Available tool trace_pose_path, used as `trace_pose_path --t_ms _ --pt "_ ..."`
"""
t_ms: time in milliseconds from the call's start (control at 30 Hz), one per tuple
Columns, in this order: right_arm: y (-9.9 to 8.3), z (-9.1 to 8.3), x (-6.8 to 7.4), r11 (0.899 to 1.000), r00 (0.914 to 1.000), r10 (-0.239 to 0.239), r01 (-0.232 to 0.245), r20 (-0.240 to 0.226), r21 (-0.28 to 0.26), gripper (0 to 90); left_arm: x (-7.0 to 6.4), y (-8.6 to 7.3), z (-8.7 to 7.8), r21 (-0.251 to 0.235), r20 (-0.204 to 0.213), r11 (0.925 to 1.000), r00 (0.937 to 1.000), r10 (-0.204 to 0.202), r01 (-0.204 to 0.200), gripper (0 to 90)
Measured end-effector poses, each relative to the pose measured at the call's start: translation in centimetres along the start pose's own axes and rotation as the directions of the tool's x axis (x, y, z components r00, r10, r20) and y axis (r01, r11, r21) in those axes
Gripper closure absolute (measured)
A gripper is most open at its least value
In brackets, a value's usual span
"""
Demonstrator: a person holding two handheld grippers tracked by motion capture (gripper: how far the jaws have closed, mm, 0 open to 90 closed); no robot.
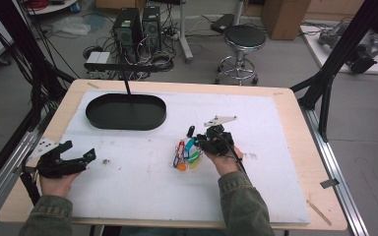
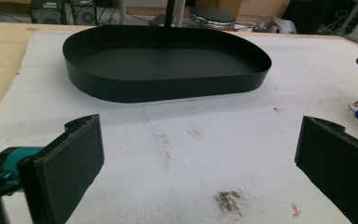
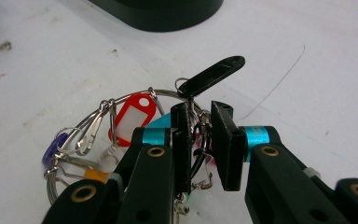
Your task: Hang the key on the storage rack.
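On the desk's white mat, I am pinching the key-tag ring with my right gripper; left gripper is idling, spread wide.

We see the table from high above the person's side, facing forward and down, our 2 gripper cameras sit low near the white mat, both catching the black tray, shared with the high view.

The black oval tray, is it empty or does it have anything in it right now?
Empty. The black oval tray shows a bare floor in the left gripper view; the bunch of key tags lies outside it on the white mat.
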State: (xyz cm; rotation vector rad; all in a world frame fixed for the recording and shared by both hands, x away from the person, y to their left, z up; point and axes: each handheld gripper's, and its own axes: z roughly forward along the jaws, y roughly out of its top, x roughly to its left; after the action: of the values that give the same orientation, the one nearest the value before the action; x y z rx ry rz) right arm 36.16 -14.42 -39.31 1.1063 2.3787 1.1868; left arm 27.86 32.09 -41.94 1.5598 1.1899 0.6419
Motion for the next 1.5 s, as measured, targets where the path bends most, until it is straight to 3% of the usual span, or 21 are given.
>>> trace_pose_path --t_ms 500,867,1500 --pt "3.8 -0.9 0.4 0.998 0.9999 -0.014 0.014 -0.004 -0.067 78.8 0.0 0.0 0.1 -0.002 0.006 1.0000 1.0000 0.000 0.000 1.7" --pt "7.8 -0.9 0.8 0.991 0.9994 -0.029 0.026 -0.017 -0.130 78.9 0.0 0.0 0.1 -0.009 0.012 0.9999 0.9999 -0.005 0.005 1.7" --pt "13.4 0.0 2.9 0.984 0.9943 -0.103 0.097 -0.029 -0.151 78.8 0.1 0.1 0.0 -0.017 0.017 0.9998 0.9998 -0.007 0.007 1.7"
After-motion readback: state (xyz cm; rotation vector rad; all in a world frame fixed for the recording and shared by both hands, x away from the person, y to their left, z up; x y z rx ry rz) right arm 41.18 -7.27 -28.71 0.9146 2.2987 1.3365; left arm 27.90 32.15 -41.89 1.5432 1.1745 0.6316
